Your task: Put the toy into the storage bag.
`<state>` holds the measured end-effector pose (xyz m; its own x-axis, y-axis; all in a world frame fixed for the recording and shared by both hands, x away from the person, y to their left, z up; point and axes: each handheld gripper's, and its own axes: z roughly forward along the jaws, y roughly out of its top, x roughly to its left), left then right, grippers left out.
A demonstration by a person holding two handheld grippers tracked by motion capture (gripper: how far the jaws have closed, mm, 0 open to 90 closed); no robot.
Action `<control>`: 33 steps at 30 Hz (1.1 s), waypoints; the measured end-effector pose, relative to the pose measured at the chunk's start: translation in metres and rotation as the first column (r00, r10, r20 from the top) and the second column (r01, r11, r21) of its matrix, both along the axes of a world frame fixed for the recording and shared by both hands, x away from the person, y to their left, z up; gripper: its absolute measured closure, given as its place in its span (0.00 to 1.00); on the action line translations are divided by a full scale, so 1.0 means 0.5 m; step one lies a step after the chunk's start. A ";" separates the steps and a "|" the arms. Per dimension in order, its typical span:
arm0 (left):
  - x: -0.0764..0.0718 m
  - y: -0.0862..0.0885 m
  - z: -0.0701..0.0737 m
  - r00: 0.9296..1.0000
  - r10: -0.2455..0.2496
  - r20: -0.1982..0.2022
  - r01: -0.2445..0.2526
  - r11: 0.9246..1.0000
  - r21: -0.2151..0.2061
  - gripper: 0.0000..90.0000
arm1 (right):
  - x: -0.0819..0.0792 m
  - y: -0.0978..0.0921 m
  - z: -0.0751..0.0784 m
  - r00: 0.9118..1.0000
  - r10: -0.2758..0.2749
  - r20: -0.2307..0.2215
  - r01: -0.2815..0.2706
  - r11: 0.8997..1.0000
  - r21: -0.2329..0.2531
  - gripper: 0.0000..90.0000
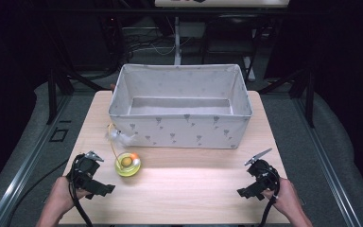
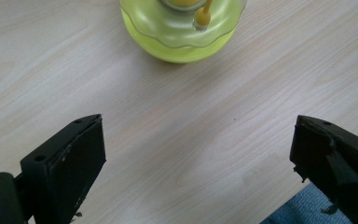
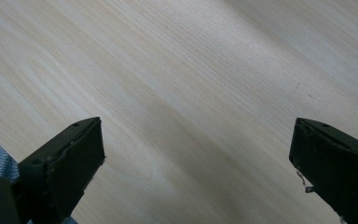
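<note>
we start with the table [image 1: 179, 175], a pale wood top, and on its far half the big fabric box [image 1: 179, 125], open and with nothing visible inside. just before the box's near left corner lies a small white feathery bit [image 1: 119, 137] with a thin yellow wand [image 1: 112, 142] arcing from it down toward the toy [image 1: 127, 164], a round yellow-green dome with a yellow ball and an orange one in it. the toy sits on the bare wood at the near left, well apart from the box wall.

our left gripper [image 1: 93, 184] rests low at the near left edge, just beside the toy; in the left gripper view its jaws stand wide, released, nothing between them, and the toy [image 2: 182, 28] lies ahead, a little left of the line between them. our right gripper [image 1: 253, 185] sits at the near right, well apart from everything, jaws likewise spread over bare wood.

we judge this as the start of the reach: nothing is grasped yet. next, we think, the left gripper has to go forward, centre the dome between the jaws and close on its sides. the smooth round shell could slip, and the wand may drag the feather along.
</note>
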<state>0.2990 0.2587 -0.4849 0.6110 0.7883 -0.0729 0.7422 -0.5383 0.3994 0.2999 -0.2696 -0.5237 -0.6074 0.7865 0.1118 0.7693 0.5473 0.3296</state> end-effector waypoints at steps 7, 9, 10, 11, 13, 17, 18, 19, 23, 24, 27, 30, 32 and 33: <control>0.022 -0.004 0.032 0.999 -0.041 -0.033 0.041 0.999 0.023 0.02 | 0.001 -0.005 0.002 1.000 -0.007 -0.007 0.007 1.000 -0.001 0.03; 0.029 -0.006 0.045 0.998 -0.054 -0.038 0.055 0.998 0.030 0.02 | 0.002 -0.007 0.003 1.000 -0.004 -0.009 0.004 1.000 -0.018 0.03; 0.035 -0.008 0.055 0.997 -0.062 -0.035 0.064 0.997 0.036 0.02 | 0.002 -0.007 0.003 1.000 -0.004 -0.009 0.004 1.000 -0.017 0.03; 0.039 -0.011 0.063 0.997 -0.072 -0.036 0.074 0.997 0.038 0.02 | 0.001 -0.005 0.002 1.000 -0.007 -0.005 0.007 1.000 0.001 0.03; 0.048 -0.016 0.077 0.995 -0.088 -0.036 0.089 0.996 0.029 0.02 | 0.001 -0.004 0.002 1.000 -0.005 -0.002 0.005 1.000 0.003 0.02; 0.066 -0.027 0.094 0.994 -0.105 -0.044 0.106 0.994 0.027 0.02 | 0.001 -0.004 0.003 1.000 -0.011 -0.001 0.011 1.000 0.006 0.02; 0.072 -0.029 0.097 0.993 -0.105 -0.051 0.107 0.994 0.030 0.02 | 0.000 -0.004 0.002 1.000 -0.013 0.002 0.013 1.000 0.010 0.02; 0.077 -0.031 0.100 0.993 -0.104 -0.060 0.107 0.993 0.041 0.02 | 0.000 -0.005 0.002 1.000 -0.008 0.000 0.008 1.000 0.003 0.02; 0.094 -0.037 0.112 0.992 -0.104 -0.077 0.108 0.993 0.048 0.05 | 0.000 -0.003 0.001 1.000 -0.016 0.008 0.015 1.000 0.014 0.02; 0.097 -0.038 0.116 0.991 -0.107 -0.082 0.111 0.993 0.047 0.06 | -0.001 -0.003 0.000 1.000 -0.021 0.012 0.021 1.000 0.020 0.02; 0.104 -0.042 0.129 0.990 -0.115 -0.083 0.118 0.992 0.040 0.09 | 0.000 -0.004 0.001 1.000 -0.015 0.006 0.015 1.000 0.012 0.02; 0.112 -0.048 0.147 0.989 -0.127 -0.075 0.130 0.991 0.041 0.12 | 0.001 -0.004 0.002 1.000 -0.004 -0.001 0.004 1.000 -0.004 0.02; 0.117 -0.052 0.157 0.988 -0.132 -0.073 0.136 0.990 0.047 0.16 | 0.000 -0.002 0.001 1.000 -0.011 -0.001 0.011 1.000 0.003 0.02; 0.121 -0.053 0.162 0.989 -0.133 -0.071 0.137 0.990 0.046 0.17 | 0.000 -0.002 0.001 1.000 -0.012 0.000 0.012 1.000 0.003 0.02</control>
<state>0.3594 0.2321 -0.4039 0.7072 0.7026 -0.0795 0.6854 -0.6537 0.3207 0.2998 -0.2706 -0.5233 -0.5982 0.7933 0.1138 0.7756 0.5373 0.3314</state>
